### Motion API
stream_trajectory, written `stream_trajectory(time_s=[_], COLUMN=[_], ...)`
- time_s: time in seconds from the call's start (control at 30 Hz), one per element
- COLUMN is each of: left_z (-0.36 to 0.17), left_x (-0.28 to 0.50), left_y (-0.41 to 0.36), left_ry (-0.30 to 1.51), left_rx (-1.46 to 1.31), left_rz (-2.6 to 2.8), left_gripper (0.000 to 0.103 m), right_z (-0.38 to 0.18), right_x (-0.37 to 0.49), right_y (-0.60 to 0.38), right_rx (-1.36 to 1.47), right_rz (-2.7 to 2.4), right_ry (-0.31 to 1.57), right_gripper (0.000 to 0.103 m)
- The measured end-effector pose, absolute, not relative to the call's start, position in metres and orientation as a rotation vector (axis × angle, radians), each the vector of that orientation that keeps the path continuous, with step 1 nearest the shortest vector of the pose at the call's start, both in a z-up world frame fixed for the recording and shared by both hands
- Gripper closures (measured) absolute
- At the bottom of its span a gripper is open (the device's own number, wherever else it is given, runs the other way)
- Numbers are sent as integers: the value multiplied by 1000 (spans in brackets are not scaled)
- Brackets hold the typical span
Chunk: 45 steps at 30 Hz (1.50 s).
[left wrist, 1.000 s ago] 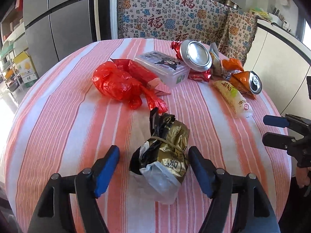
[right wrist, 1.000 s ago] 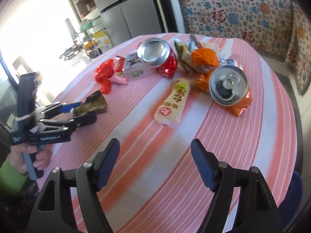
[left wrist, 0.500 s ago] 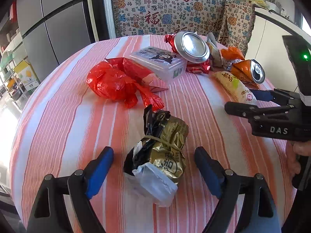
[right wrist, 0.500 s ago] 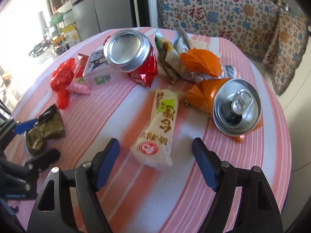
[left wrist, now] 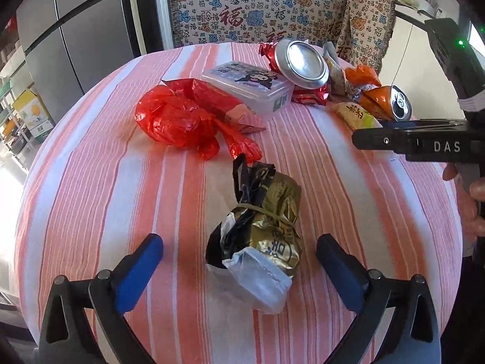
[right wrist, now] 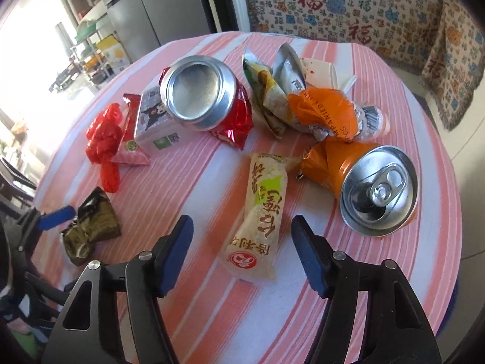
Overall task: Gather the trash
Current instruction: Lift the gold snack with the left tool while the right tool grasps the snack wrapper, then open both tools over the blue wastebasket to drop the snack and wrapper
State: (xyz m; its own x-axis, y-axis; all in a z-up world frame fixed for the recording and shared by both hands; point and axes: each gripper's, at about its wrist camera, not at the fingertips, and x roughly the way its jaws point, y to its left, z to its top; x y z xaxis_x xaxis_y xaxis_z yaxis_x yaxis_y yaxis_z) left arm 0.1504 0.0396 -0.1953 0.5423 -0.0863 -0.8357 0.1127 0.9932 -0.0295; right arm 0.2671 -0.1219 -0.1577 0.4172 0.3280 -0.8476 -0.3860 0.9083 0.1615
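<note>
Trash lies on a round table with a pink striped cloth (left wrist: 91, 200). My left gripper (left wrist: 239, 257) is open, its fingers on either side of a gold and black crumpled bag (left wrist: 260, 227), also in the right wrist view (right wrist: 91, 230). My right gripper (right wrist: 242, 251) is open around the near end of a yellow snack wrapper (right wrist: 260, 221), also in the left wrist view (left wrist: 354, 115). A crushed orange can (right wrist: 363, 182), a red can (right wrist: 206, 97), a red plastic bag (left wrist: 178, 121) and a clear box (left wrist: 251, 85) lie further back.
Crumpled orange and green wrappers (right wrist: 303, 106) are heaped at the table's far side. A patterned cloth (left wrist: 257, 9) hangs behind the table, and a grey fridge (left wrist: 69, 30) stands at the left. The table edge (right wrist: 448, 182) is close on the right.
My right gripper has moved forward over the table to the yellow snack wrapper. My left gripper has drawn back slightly, staying open around the gold bag.
</note>
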Motion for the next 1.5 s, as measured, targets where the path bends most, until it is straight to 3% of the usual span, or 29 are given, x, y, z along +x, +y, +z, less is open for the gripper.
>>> stream_trajectory(time_s=[0.13, 0.2, 0.23, 0.27, 0.3, 0.37, 0.47, 0.9, 1.5], left_z=[-189, -184, -181, -179, -177, -178, -177, -162, -130], left_x=[150, 149, 148, 148, 148, 149, 145, 119, 152], left_y=[43, 41, 39, 38, 38, 38, 41, -13, -289], left_ry=[981, 971, 965, 964, 969, 991, 975, 927, 892], left_rx=[33, 50, 56, 58, 57, 38, 17, -56, 76], left_rz=[-150, -150, -151, -153, -154, -163, -165, -303, -722], left_gripper=[0, 1, 3, 15, 32, 52, 58, 59, 59], right_z=[-158, -160, -160, -158, -156, -151, -142, -124, -128], right_x=[277, 281, 279, 276, 272, 260, 241, 190, 172], right_y=[-113, -112, -112, -114, -116, -118, -122, -193, -452], right_rx=[-97, -110, -114, -106, -97, -101, -107, 65, 177], right_rz=[437, 429, 430, 435, 443, 459, 481, 484, 15], right_ry=[1068, 1076, 1076, 1074, 1072, 1062, 1041, 981, 963], right_gripper=[44, 60, 82, 85, 85, 86, 86, 86, 85])
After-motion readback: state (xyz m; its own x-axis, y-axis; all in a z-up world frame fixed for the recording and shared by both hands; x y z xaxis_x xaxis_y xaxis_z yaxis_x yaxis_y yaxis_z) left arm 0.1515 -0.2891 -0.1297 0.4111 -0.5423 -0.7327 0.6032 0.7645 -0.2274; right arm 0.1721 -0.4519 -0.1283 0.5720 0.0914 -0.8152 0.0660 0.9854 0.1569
